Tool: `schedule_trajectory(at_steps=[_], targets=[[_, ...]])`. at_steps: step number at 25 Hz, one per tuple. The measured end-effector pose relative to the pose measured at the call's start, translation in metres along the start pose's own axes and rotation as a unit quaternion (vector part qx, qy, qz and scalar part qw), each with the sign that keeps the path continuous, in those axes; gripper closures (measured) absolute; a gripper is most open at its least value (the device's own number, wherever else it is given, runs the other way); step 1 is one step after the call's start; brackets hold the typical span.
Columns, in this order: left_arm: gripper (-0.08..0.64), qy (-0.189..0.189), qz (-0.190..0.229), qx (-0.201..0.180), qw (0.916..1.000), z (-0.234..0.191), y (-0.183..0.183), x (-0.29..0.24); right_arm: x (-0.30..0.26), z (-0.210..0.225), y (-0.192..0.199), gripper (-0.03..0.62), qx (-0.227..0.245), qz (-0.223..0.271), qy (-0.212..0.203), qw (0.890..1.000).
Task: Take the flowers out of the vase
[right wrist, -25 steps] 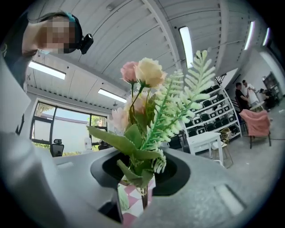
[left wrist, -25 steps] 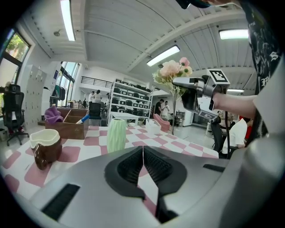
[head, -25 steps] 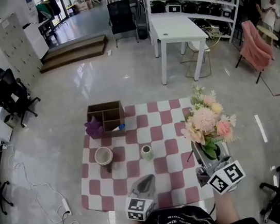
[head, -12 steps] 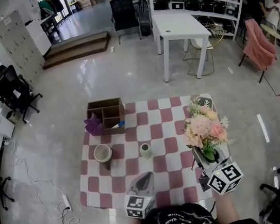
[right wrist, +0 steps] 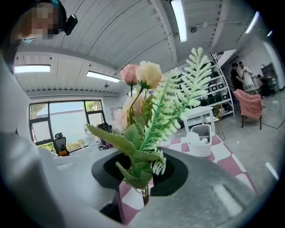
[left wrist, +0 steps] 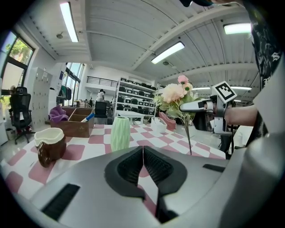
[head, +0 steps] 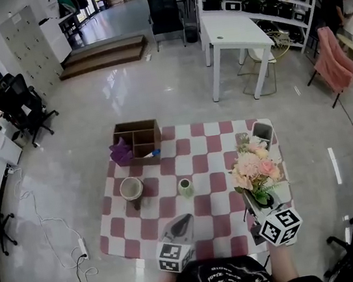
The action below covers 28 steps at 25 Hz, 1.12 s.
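A: Left end of the checkered surface (head: 200, 166) first?

B: Wooden box (head: 137, 139) at the back left, with a purple bundle (head: 121, 152) at its left end. Just in front stands 1 brown-and-cream mug (head: 131, 190).

A: And the middle?

B: The green vase (head: 185, 187) stands upright on a white square, apart from the mug. The left tongs (head: 182, 225) hover near the front edge and point toward the vase. Their 2 jaws are pressed together with nothing between them.

A: Where are the flowers?

B: The flowers (head: 254, 168) are out of the vase and well apart from it, over the right side of the surface. It is 1 bunch of pink and cream blooms with a fern sprig. The right tongs (head: 255, 205) grip the stems low down, under the leaves. Those jaws have just been closing, with the stems between them. The stem ends hang close to the cloth, but I cannot tell whether they touch it.

A: Anything further right?

B: A white container (head: 262, 132) sits at the back right corner, beyond the blooms.
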<state>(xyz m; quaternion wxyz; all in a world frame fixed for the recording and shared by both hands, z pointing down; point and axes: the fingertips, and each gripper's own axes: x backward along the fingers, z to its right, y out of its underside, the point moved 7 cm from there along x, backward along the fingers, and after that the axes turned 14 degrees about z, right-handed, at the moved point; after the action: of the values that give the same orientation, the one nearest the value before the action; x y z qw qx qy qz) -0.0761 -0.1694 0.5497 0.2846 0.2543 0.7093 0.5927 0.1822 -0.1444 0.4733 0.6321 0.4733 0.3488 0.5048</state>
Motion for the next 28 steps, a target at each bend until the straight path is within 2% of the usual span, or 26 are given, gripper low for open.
schedule_trajectory(at_steps=[9,14,17,22,28], targets=[[0.548,-0.007,0.003,0.0,1.0,0.0,-0.003,0.002,-0.004,0.013,0.011,0.482,-0.041,-0.048,0.016,0.998],[0.548,-0.006,-0.018,-0.02,0.9996,0.001,0.002,0.004,-0.003,0.02,0.027,0.482,-0.055,-0.084,0.031,0.994],[0.548,-0.003,-0.018,-0.014,0.9997,0.004,0.004,0.004,0.0,0.026,0.038,0.482,-0.063,-0.107,0.045,0.991],[0.548,-0.007,-0.008,-0.003,0.9999,0.003,0.001,0.005,0.001,0.03,0.055,0.482,-0.071,-0.134,0.04,0.988],[0.548,-0.013,-0.001,0.0,0.9999,0.001,-0.001,0.007,-0.004,0.036,0.072,0.482,-0.112,-0.145,0.023,0.983]])
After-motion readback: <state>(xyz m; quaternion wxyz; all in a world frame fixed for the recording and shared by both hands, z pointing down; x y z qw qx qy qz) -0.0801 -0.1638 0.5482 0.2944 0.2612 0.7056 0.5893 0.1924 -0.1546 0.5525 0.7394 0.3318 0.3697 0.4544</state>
